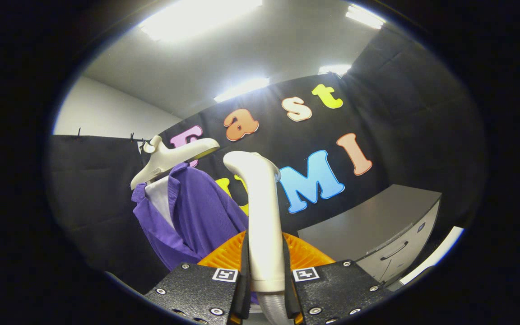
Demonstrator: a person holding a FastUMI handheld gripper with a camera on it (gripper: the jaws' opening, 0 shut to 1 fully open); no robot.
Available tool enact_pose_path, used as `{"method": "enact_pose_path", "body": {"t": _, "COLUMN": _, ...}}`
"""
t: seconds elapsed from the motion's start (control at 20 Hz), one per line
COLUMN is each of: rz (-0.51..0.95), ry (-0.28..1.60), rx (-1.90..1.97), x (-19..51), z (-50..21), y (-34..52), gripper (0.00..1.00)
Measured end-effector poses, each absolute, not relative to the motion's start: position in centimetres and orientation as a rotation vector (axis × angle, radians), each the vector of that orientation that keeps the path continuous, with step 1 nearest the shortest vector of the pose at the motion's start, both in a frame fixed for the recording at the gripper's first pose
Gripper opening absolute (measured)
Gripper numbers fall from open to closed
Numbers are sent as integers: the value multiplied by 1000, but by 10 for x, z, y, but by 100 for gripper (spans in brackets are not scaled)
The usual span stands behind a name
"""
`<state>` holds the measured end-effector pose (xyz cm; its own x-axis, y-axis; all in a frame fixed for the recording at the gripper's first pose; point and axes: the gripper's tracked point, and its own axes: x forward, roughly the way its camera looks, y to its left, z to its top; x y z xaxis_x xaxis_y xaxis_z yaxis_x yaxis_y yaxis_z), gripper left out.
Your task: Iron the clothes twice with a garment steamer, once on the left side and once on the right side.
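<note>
Both gripper [265,275] fingers clamped on steamer handle [262,216], steamer head hidden, purple garment [197,216] beyond, partly hidden.

steamer [263,212] between the fingers [244,271], shirt [197,216] beyond, left.

Glossy plastic steamer handle [263,212], seemingly ribbed shirt [197,216]

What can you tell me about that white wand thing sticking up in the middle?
The steamer is a slim, off-white handle of smooth plastic, upright, its rounded head bending slightly toward the purple shirt. A ribbed grey hose leaves its lower end. The claw is shut on it, both fingers pressing its sides. Behind its base lies something orange and ribbed. It stands apart from the shirt, not touching it.
</note>
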<state>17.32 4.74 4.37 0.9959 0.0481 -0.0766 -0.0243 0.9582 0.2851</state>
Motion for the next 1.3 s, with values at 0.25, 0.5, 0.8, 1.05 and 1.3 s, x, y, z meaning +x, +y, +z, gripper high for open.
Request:
{"method": "enact_pose_path", "body": {"t": 0.25, "rz": 37, "ry": 46, "rx": 168, "x": 170, "z": 36, "y": 84, "gripper": 30}}
{"method": "enact_pose_path", "body": {"t": 0.5, "rz": 9, "ry": 4, "rx": 96, "x": 168, "z": 24, "y": 103, "gripper": 30}}
{"method": "enact_pose_path", "body": {"t": 0.8, "rz": -15, "ry": -24, "rx": -16, "x": 178, "z": 25, "y": 123, "gripper": 30}}
{"method": "enact_pose_path", "body": {"t": 1.05, "rz": 8, "ry": -43, "rx": -153, "x": 185, "z": 21, "y": 149, "gripper": 31}}
{"method": "enact_pose_path", "body": {"t": 1.3, "rz": 39, "ry": 40, "rx": -216, "x": 181, "z": -24, "y": 162, "gripper": 31}}
